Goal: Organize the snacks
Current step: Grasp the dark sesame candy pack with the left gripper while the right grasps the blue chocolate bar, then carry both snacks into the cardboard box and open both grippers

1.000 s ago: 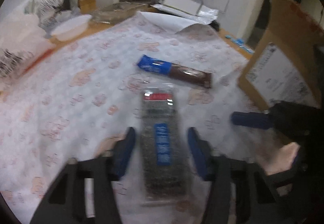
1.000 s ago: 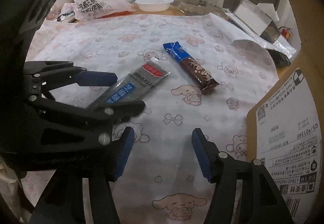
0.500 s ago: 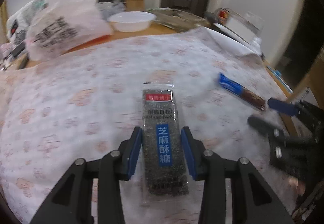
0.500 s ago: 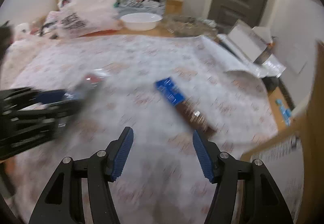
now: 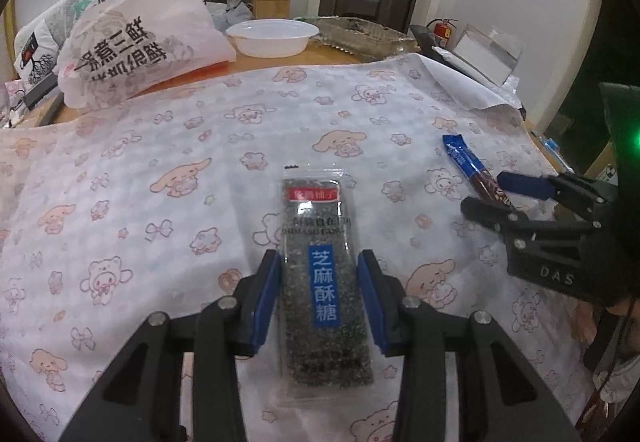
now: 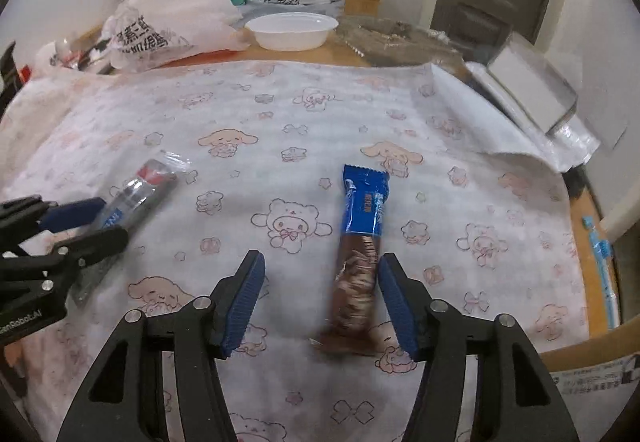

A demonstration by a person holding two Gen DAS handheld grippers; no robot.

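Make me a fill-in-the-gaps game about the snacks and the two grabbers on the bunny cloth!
1. The flat clear packet of dark sesame candy lies between the fingers of the ____ gripper.
2. The long chocolate bar has a wrapper that is brown at the near end and ____ at the far end.
3. The chocolate bar lies close to the right gripper's ____ finger.
4. Behind the cartoon-printed cloth stands a round white plastic ____.

Missing words: left; blue; right; bowl

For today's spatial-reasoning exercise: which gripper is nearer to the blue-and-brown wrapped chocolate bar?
Right. The right gripper straddles the blue-and-brown wrapped chocolate bar, which lies by its right finger. The left gripper sits further left, around the clear sesame candy packet.
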